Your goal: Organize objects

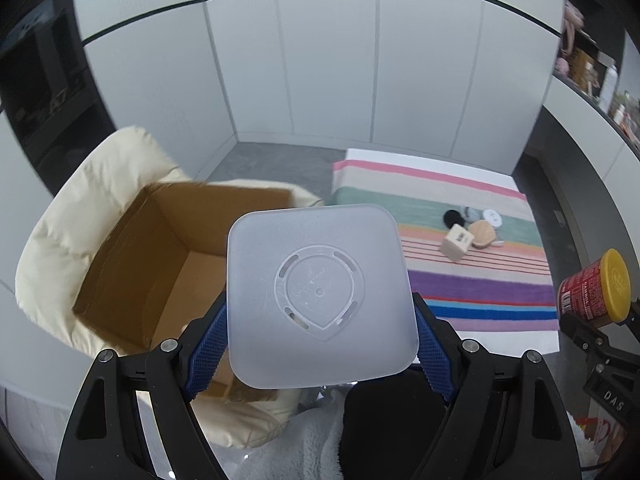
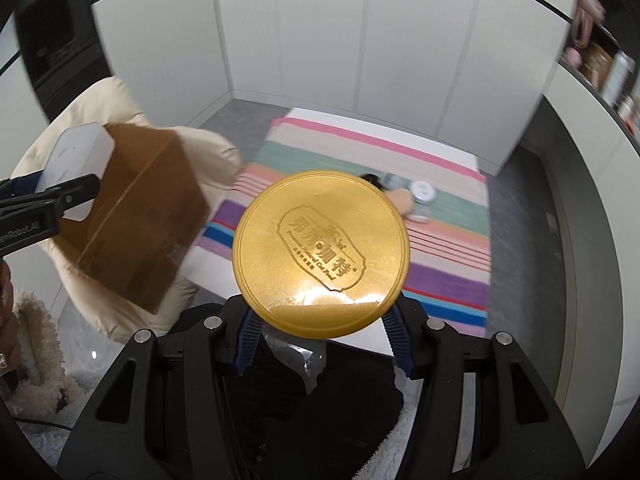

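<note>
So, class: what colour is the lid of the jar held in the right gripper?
Golden yellow, with embossed lettering; the jar lid shows best in the right wrist view.

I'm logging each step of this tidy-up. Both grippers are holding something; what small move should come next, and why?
Probably carry the left gripper a little further left and lower the frosted square container into the open cardboard box. The container is gripped just beside the box's opening, and the box looks empty. The right gripper, which holds the gold-lidded jar, could follow.
</note>
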Motion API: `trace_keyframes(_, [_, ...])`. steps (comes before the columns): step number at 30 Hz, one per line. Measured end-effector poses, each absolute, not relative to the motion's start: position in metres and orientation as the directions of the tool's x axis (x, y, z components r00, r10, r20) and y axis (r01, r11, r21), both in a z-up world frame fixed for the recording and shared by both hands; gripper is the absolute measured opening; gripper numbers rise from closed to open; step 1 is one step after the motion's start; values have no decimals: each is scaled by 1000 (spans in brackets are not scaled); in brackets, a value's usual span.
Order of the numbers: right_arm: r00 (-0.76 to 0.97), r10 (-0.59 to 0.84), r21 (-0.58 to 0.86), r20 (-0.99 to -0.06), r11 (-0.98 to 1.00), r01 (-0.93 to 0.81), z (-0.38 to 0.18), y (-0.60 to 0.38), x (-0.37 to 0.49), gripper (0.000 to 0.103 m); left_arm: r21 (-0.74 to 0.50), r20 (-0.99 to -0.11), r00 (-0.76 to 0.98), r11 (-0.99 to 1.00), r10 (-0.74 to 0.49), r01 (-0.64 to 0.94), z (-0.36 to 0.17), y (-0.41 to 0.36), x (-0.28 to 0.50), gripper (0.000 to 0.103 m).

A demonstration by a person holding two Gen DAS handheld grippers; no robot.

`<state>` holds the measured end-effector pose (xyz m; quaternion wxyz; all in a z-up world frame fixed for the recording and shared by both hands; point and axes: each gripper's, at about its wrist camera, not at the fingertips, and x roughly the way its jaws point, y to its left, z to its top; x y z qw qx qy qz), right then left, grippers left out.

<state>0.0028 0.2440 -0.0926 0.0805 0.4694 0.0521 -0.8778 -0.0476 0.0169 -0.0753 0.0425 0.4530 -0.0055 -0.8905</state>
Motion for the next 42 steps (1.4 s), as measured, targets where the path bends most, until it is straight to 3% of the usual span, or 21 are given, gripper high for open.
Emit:
trace_keyframes(21, [-407,-333,33,-851,-806,592,-122,43,-8,56,31,-851,-464,-906,-245,422,-102,-145,-6,84])
trace_keyframes(36, [-315,-344,67,-884,-762,644,-170,-39,-68,56,163,-859,-363,-864,-362,477,-141,-184,-63,84])
trace_keyframes(42, [-340,-318,26,-885,-763,645,-179,-68,-88,56,167,-889,-313,-875,-333,455,-162,-192,-84,84])
